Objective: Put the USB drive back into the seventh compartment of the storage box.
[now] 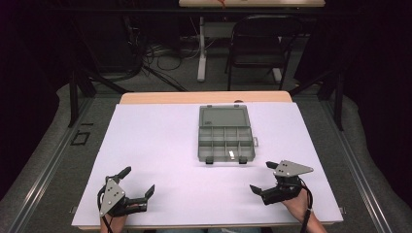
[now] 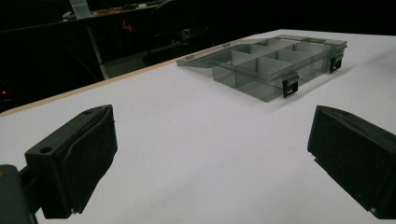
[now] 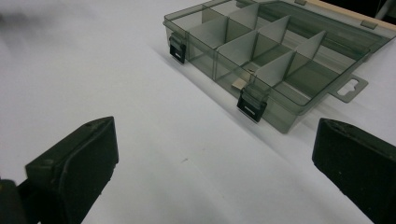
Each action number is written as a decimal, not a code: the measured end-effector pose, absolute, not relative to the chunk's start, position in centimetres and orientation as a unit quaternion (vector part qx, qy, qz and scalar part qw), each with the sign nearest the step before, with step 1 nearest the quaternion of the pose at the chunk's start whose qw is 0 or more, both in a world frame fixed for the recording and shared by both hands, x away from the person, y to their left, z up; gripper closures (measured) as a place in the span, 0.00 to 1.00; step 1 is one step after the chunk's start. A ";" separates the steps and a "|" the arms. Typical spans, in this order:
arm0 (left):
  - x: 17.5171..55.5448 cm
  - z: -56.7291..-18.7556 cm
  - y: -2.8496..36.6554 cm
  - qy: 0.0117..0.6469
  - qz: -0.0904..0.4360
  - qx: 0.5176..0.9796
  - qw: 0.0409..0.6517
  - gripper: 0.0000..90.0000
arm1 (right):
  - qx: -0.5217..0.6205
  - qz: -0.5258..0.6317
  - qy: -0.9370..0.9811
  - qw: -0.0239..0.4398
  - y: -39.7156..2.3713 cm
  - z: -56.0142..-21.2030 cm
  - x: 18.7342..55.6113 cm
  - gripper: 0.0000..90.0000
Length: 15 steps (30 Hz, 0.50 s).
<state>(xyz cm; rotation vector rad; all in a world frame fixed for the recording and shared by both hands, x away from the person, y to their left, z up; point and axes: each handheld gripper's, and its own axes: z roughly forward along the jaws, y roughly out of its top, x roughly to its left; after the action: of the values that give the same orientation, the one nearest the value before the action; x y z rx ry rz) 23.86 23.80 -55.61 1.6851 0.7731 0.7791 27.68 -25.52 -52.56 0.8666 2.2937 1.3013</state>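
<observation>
Compartment organizer box [image 1: 226, 141] of smoky translucent plastic sits open on a white table [image 1: 160, 145], toward the far middle of the surface. Its lid [image 1: 224, 117] lies folded back flat on the table behind it. Dividers split the tray into small compartments, and two black latches [image 1: 210, 159] hang on the near wall. One small pale object [image 1: 232, 155] rests in a near compartment, too small to identify. A left gripper [image 1: 138, 182] hovers near the front left of the table, its jaws spread wide apart and holding nothing. A right gripper [image 1: 263, 176] sits at the front right, jaws likewise spread and empty. Both are well apart from the box.
</observation>
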 end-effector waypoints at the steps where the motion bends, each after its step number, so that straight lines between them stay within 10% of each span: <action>1: 23.9 -55.6 23.8 0.325 0.327 0.708 0.536 0.02 | 0.307 0.461 0.812 0.183 -25.6 -52.6 27.7 0.00; 15: 23.9 -55.7 23.7 0.327 0.326 0.708 0.535 0.02 | 0.323 0.466 0.799 0.199 -27.2 -53.7 26.4 0.00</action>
<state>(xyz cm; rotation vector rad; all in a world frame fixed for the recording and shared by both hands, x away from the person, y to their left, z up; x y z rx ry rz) 23.88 23.71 -55.67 1.6854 0.7785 0.7763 26.40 -27.22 -53.75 0.9039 2.2341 1.3036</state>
